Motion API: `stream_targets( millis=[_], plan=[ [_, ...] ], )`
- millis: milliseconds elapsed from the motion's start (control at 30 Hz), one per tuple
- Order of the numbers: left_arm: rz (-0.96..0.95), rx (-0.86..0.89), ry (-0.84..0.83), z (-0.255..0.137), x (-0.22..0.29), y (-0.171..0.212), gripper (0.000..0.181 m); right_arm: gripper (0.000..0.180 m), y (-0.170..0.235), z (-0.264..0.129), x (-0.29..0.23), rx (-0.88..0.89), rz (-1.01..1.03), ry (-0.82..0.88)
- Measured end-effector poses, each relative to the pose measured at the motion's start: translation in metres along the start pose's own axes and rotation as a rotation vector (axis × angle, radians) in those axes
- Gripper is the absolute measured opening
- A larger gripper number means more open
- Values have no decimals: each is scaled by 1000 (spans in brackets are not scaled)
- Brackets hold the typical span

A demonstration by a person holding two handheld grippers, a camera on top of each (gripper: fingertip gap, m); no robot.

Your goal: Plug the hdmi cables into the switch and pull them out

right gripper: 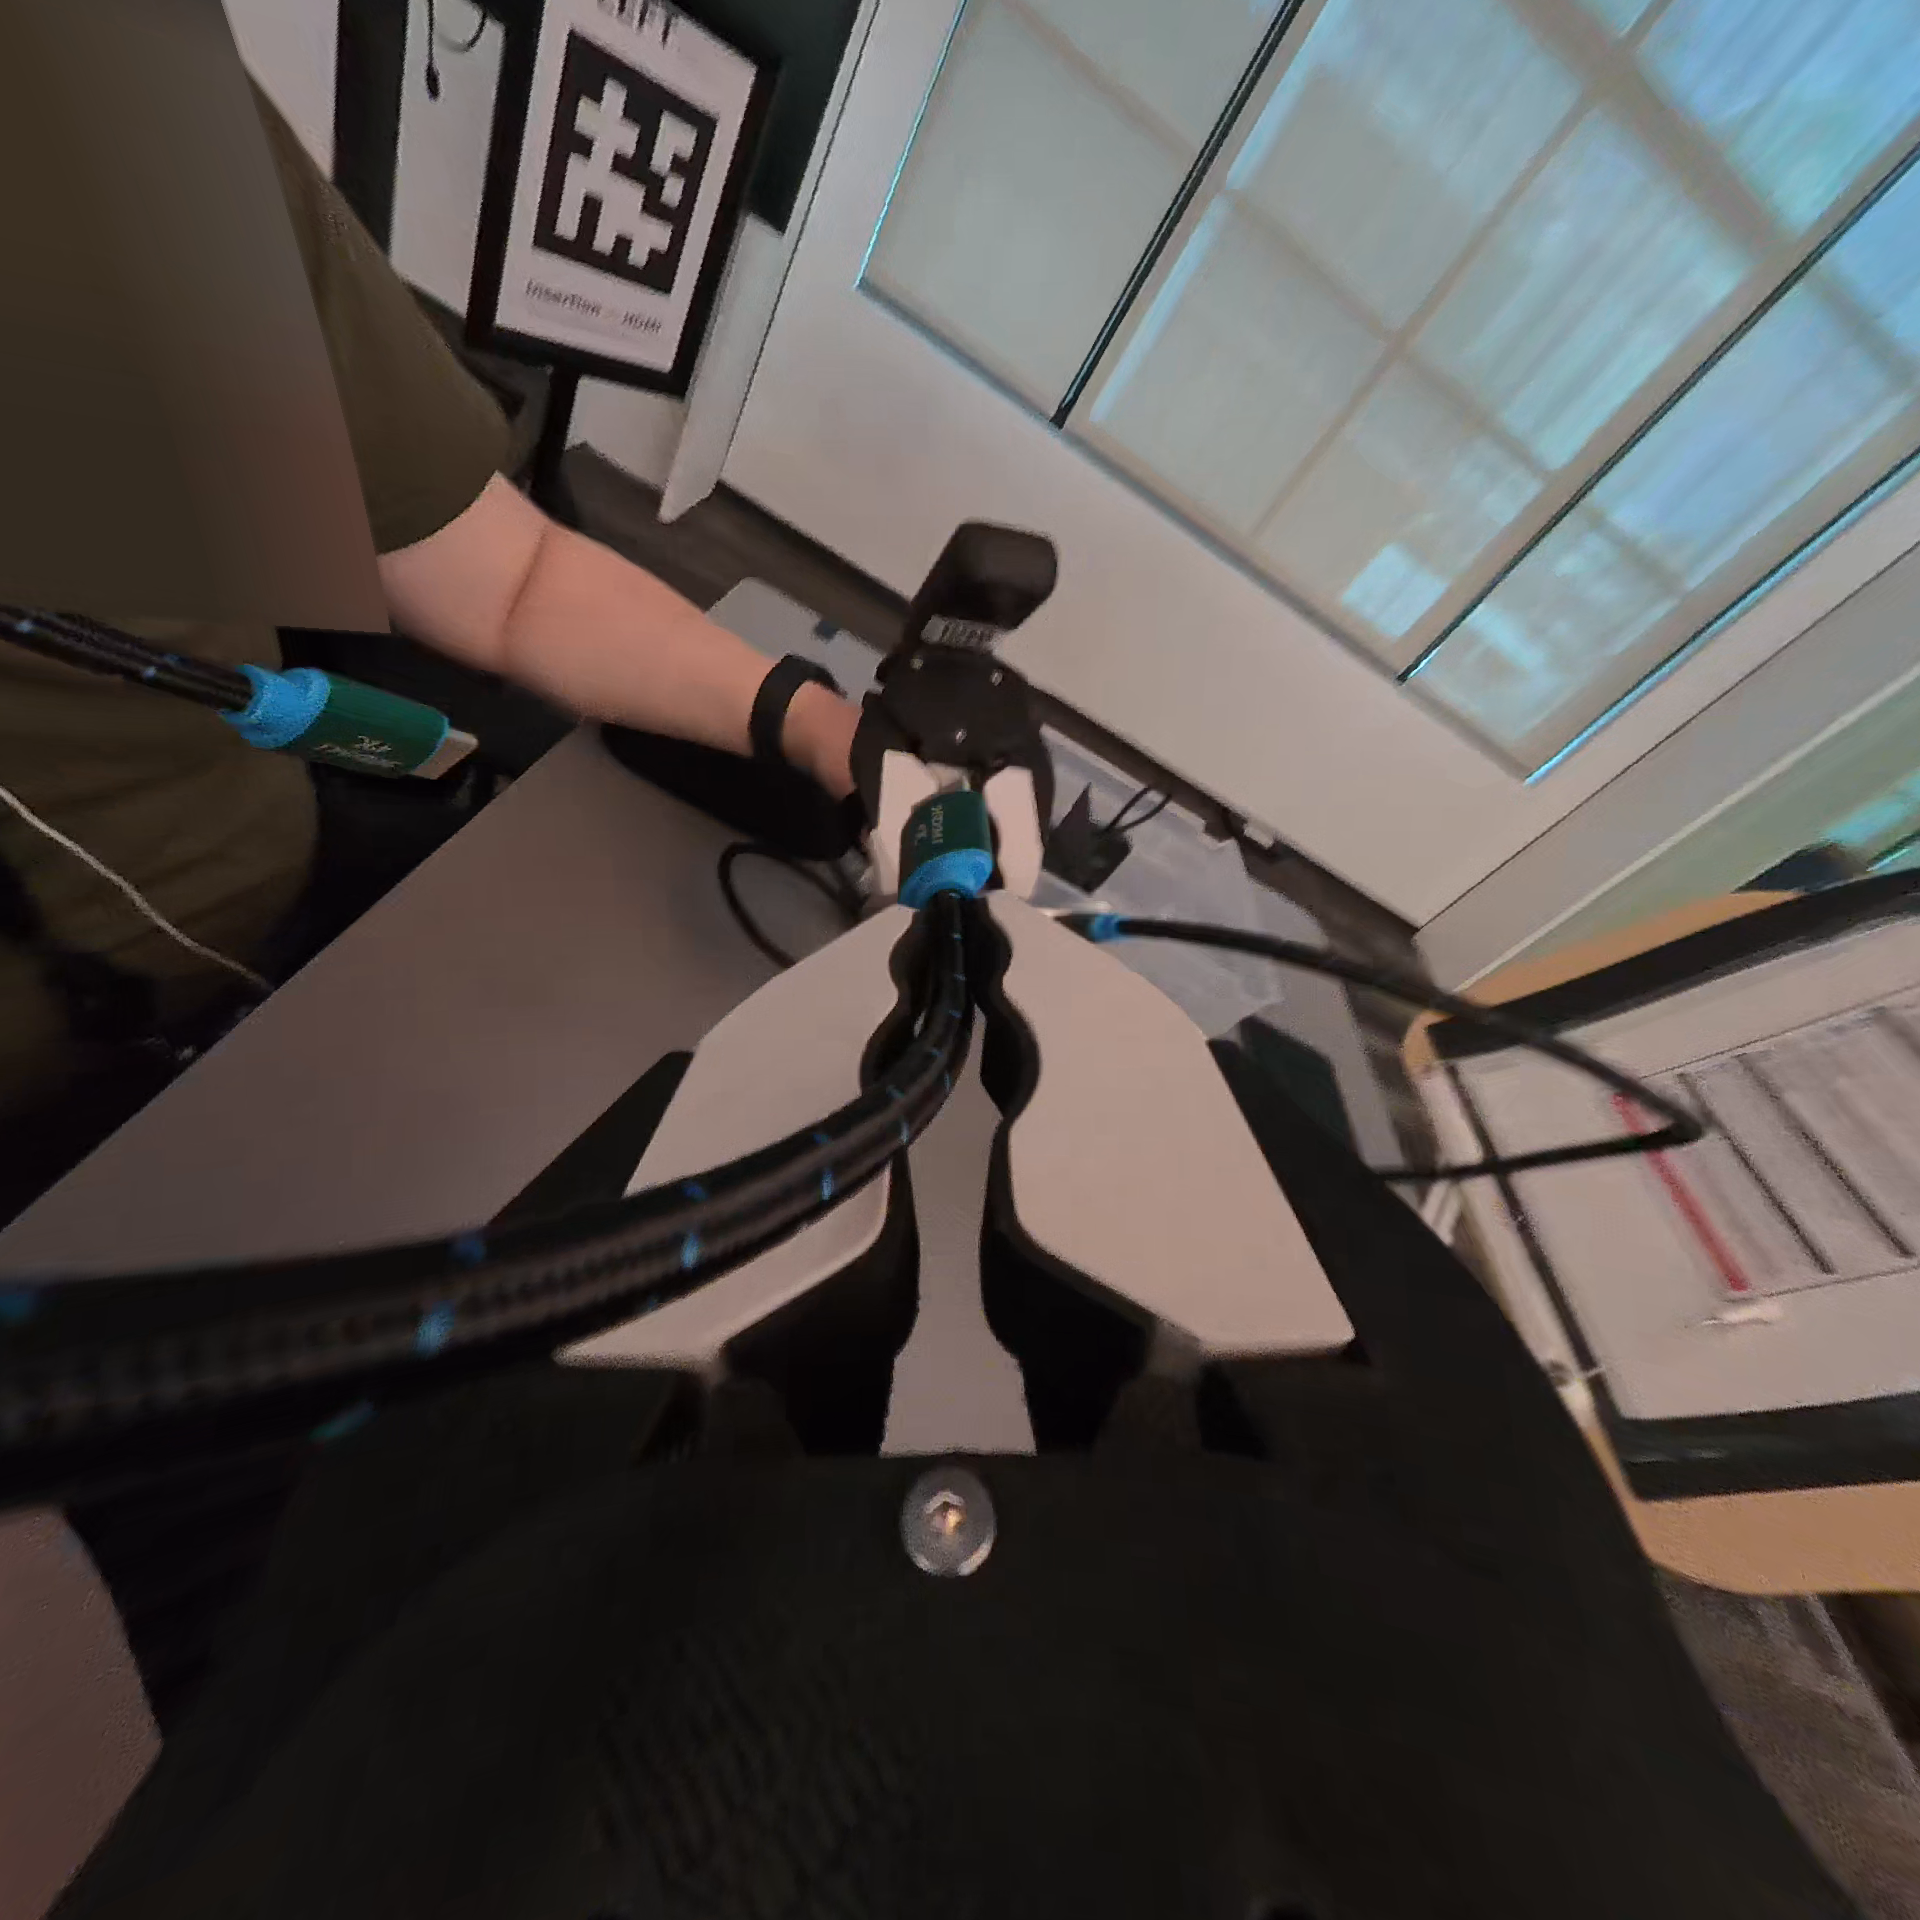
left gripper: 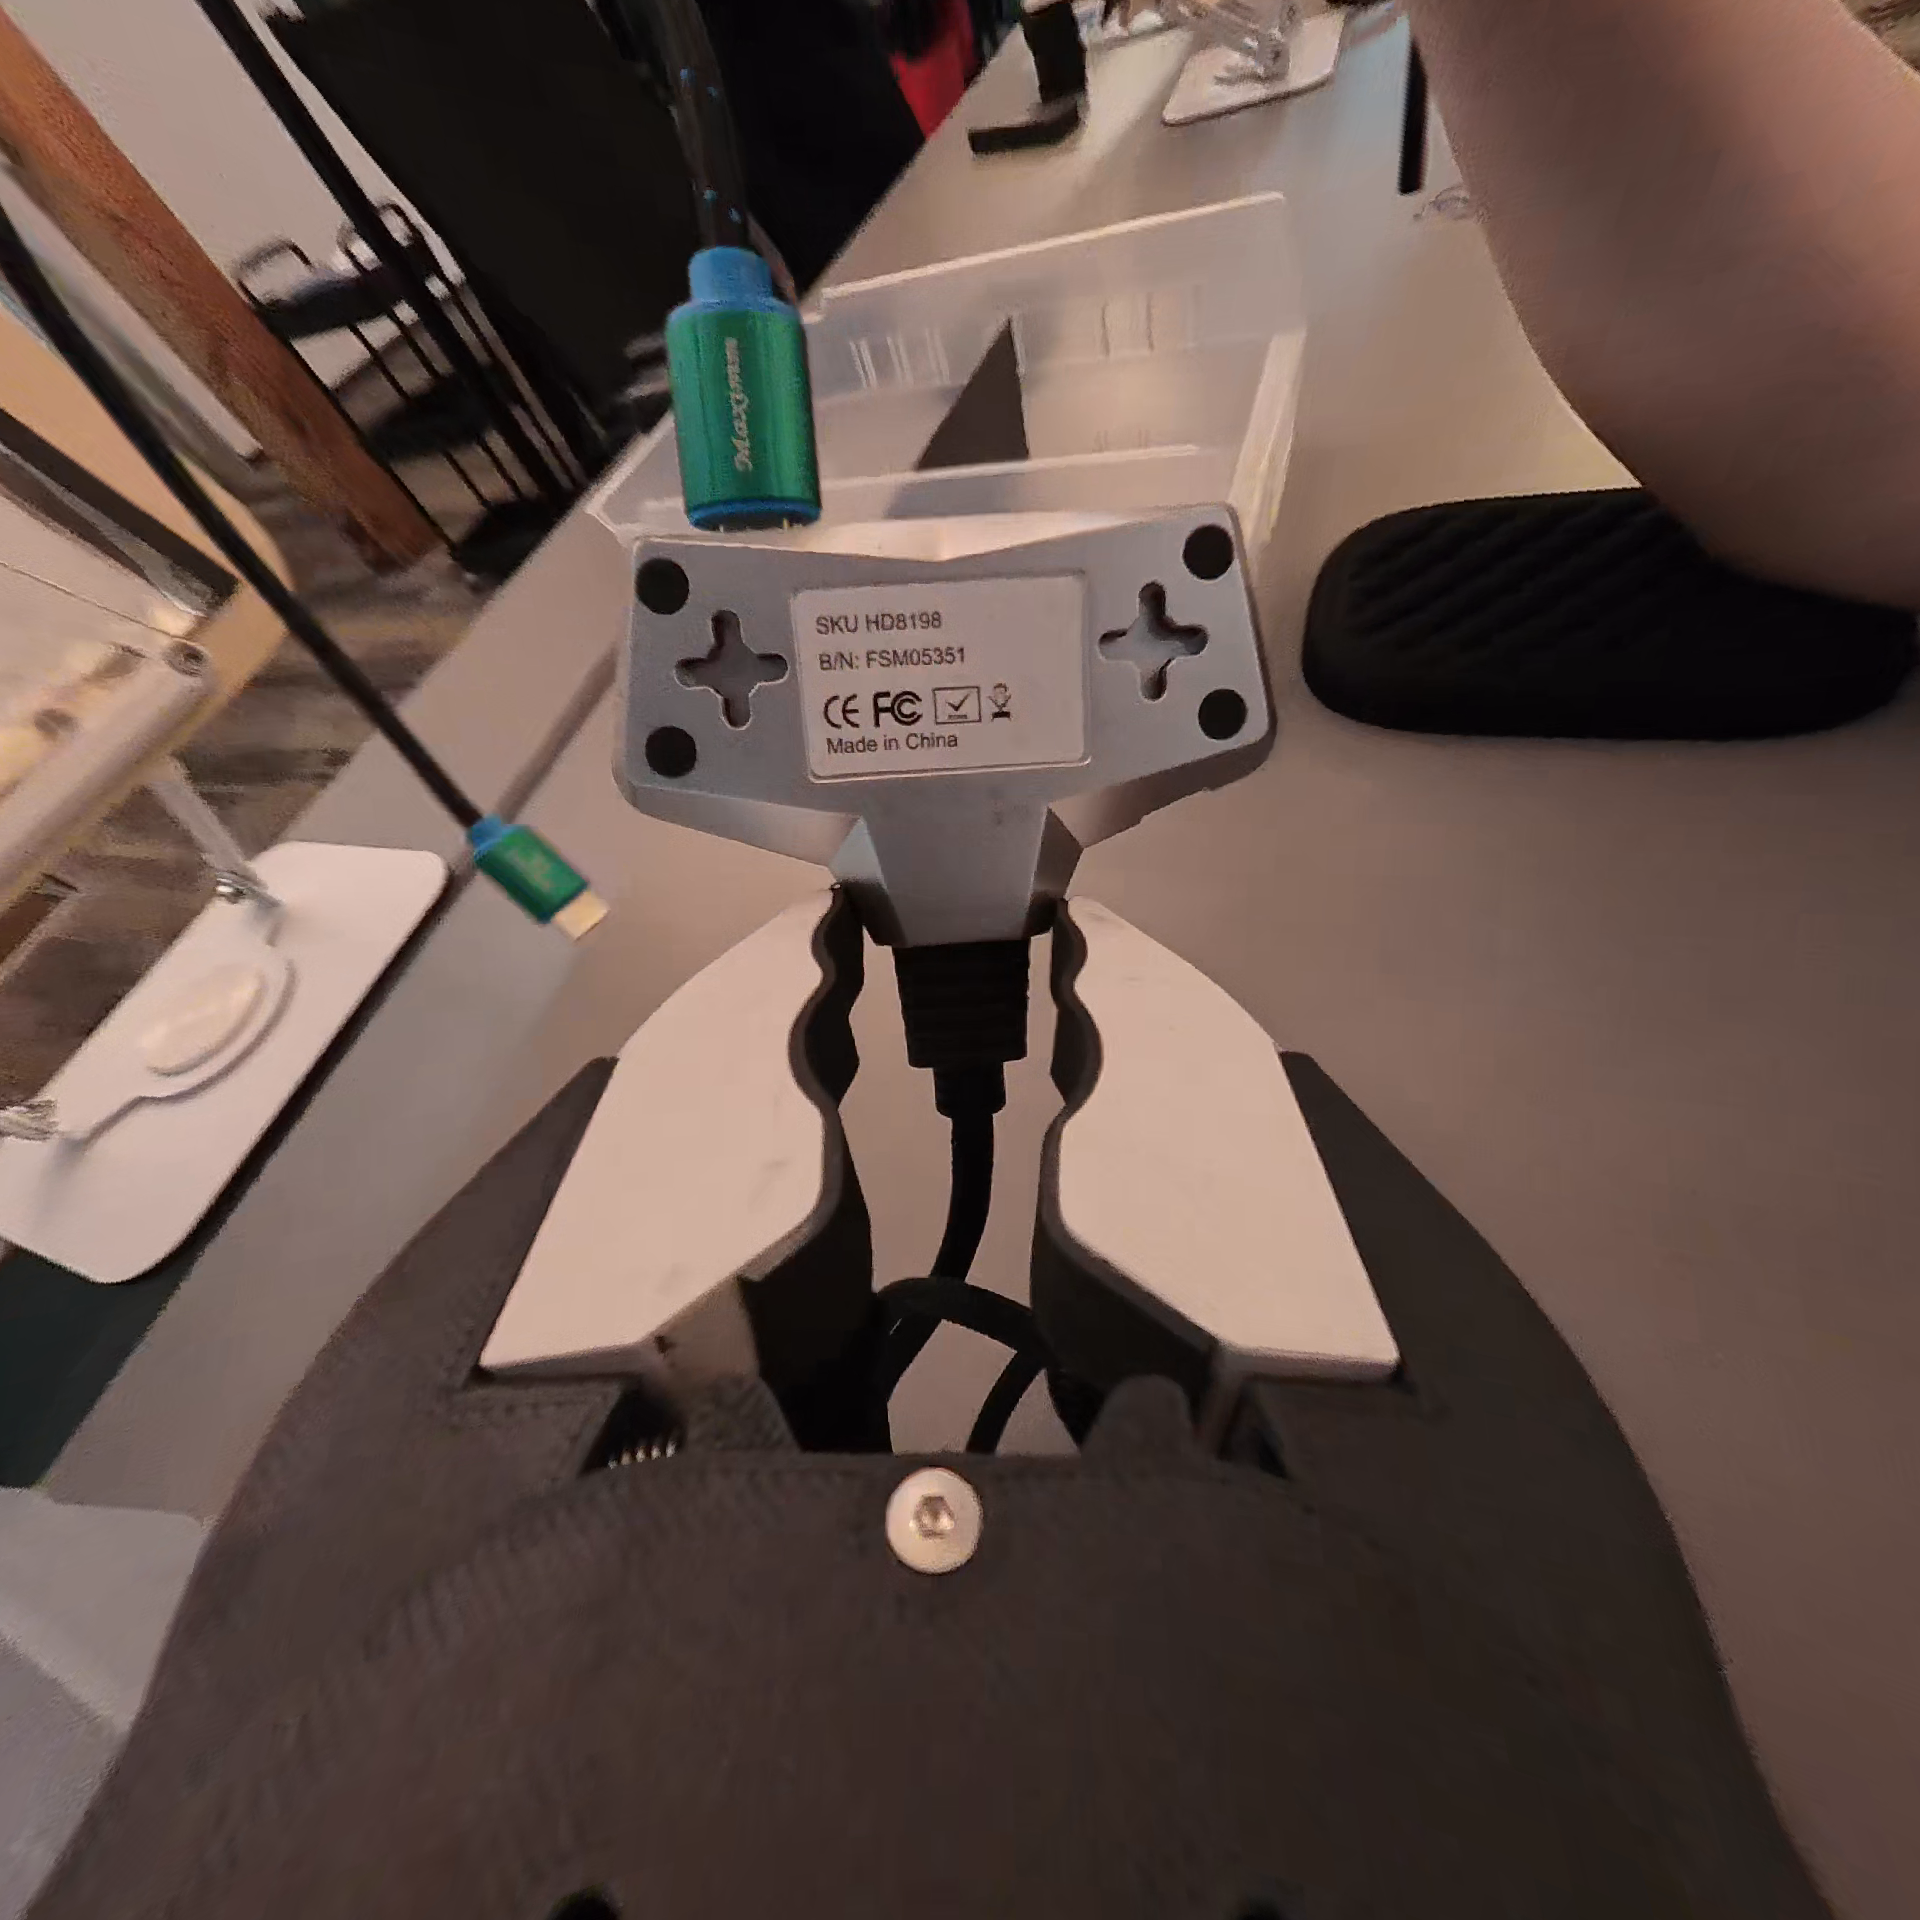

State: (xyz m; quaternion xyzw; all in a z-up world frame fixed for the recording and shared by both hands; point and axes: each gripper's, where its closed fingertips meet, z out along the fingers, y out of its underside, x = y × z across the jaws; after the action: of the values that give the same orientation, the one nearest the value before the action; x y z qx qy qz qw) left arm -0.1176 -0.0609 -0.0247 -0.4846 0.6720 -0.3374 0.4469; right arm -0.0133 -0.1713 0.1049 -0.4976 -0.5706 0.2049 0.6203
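Left gripper (left gripper: 954, 920) has its jaws pinched on the narrow stem of the silver T-shaped metal HDMI switch (left gripper: 940, 675), right where the switch's black ribbed cable (left gripper: 966, 1039) comes out and runs back between the fingers. The switch is held up off the grey tabletop (left gripper: 1455, 1039), underside with the white label facing the camera, wide end pointing away from the gripper, long axis running left to right across the view.

At the far edge of the switch, left side, a green-and-blue metal HDMI plug (left gripper: 743, 400) stands roughly upright, nose down, touching the port edge – can't tell how deep it's seated. Its black braided cable with blue flecks (right gripper: 665, 1236) goes up and away.

Right gripper (right gripper: 961, 925) – jaws pressed together on that braided cable just behind the plug's blue collar, so the plug points straight away from it toward the left gripper.

A second green HDMI plug (left gripper: 538, 871) hangs loose off to the left, gold tip aimed down-right, on a thin black cable.

Behind the switch there's a clear plastic bin (left gripper: 1143, 312) on the tabletop; what's in it I can't make out. A black ribbed wrist rest (left gripper: 1579, 613) sits to the right, with a person's arm (left gripper: 1714, 312) on it.
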Motion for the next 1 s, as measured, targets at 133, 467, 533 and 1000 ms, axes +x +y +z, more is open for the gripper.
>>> stream_targets(
  millis=[133, 467, 533, 1000],
  plan=[
    [6, 47, -20, -6, 0, -4, 34, 7, 14, 29, -3, -74, 30, -81],
    [25, 46, -7, -7, 4, -4, 34, 7, 31, 47, -1, -146, 54, -104],
    [23, 64, -2, -10, 5, -6, 34, 8, 30, 45, -1, -141, 55, -101],
    [-15, 202, 54, -22, 9, -27, 34, 7, 18, 36, -3, -57, 46, -114]
  ],
)
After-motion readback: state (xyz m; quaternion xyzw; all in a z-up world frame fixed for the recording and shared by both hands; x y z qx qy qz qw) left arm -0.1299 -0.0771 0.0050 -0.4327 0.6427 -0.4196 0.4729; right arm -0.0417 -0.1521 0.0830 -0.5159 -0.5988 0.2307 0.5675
